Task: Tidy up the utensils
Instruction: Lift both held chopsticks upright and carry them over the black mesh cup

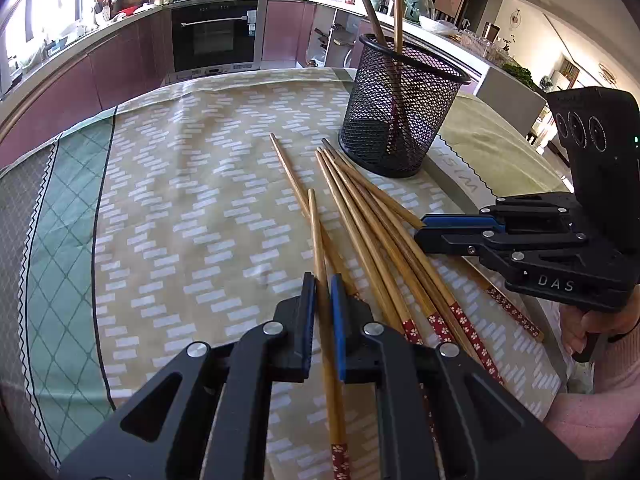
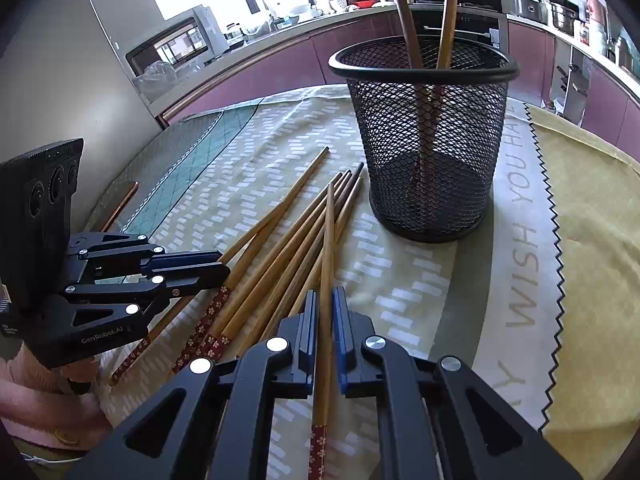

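Note:
My left gripper (image 1: 322,285) is shut on one bamboo chopstick (image 1: 318,232) that runs straight between its blue pads, red flowered end toward me. My right gripper (image 2: 324,297) is likewise shut on a single chopstick (image 2: 329,232). A loose fan of several chopsticks (image 1: 372,236) (image 2: 280,248) lies on the patterned tablecloth (image 1: 180,200) between the two grippers. Beyond it stands a black mesh cup (image 1: 400,112) (image 2: 428,140) holding two upright chopsticks. Each view shows the other gripper low over the pile: the right gripper (image 1: 420,233) and the left gripper (image 2: 224,265).
A yellow mat (image 2: 580,220) with a zigzag edge lies right of the cup. A pink sleeve (image 1: 600,400) holds the right gripper's handle. Kitchen counters and an oven (image 1: 216,36) stand past the table's far edge.

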Motion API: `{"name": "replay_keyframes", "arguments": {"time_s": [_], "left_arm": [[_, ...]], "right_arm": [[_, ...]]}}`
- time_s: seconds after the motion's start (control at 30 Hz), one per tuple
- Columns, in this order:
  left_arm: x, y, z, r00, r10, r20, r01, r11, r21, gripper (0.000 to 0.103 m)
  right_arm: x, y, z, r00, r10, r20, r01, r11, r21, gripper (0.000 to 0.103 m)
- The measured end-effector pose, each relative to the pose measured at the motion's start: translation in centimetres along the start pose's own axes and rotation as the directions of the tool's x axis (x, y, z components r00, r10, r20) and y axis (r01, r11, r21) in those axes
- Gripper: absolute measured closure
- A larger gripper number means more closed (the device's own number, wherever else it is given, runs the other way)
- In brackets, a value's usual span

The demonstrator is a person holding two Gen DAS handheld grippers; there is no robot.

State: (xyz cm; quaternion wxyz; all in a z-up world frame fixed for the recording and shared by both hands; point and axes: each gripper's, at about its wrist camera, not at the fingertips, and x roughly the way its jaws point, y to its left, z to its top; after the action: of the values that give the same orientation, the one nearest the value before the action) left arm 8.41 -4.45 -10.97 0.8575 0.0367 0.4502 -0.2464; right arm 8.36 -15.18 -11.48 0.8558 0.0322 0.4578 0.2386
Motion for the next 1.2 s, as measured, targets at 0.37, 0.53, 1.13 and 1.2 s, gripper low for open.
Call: {"name": "replay_keyframes", "arguments": {"time_s": [0.37,0.53,1.13,1.2], "left_arm": [[-1.5,0.2,0.5,0.999,-0.001,0.041,0.002,0.999,-0.034,0.096],[-3.7,0.0,1.4,0.994,-0.052,0.093,0.055,0.998,-0.030,0.096],[-9.9,-1.3,4.3,0.949,-0.189,0.252,0.192,0.981,0.012,0.096],[-10.3,-1.5,4.6,0.944,-0.198,0.263,0.202,0.979,0.015,0.096]], "right_arm": [[-1.7,0.4,0.0,0.996,0.019,0.082,-0.019,1.000,-0.002,0.097],[-3.8,0.5,0.3,0.988,0.045,0.145,-0.044,0.999,-0.009,0.097],[-9.5,0.2,1.6,0.948,0.066,0.312,-0.064,0.998,-0.015,0.097],[-10.0,0.1,1.9,0.943,0.064,0.326,-0.063,0.998,-0.016,0.097]]}}
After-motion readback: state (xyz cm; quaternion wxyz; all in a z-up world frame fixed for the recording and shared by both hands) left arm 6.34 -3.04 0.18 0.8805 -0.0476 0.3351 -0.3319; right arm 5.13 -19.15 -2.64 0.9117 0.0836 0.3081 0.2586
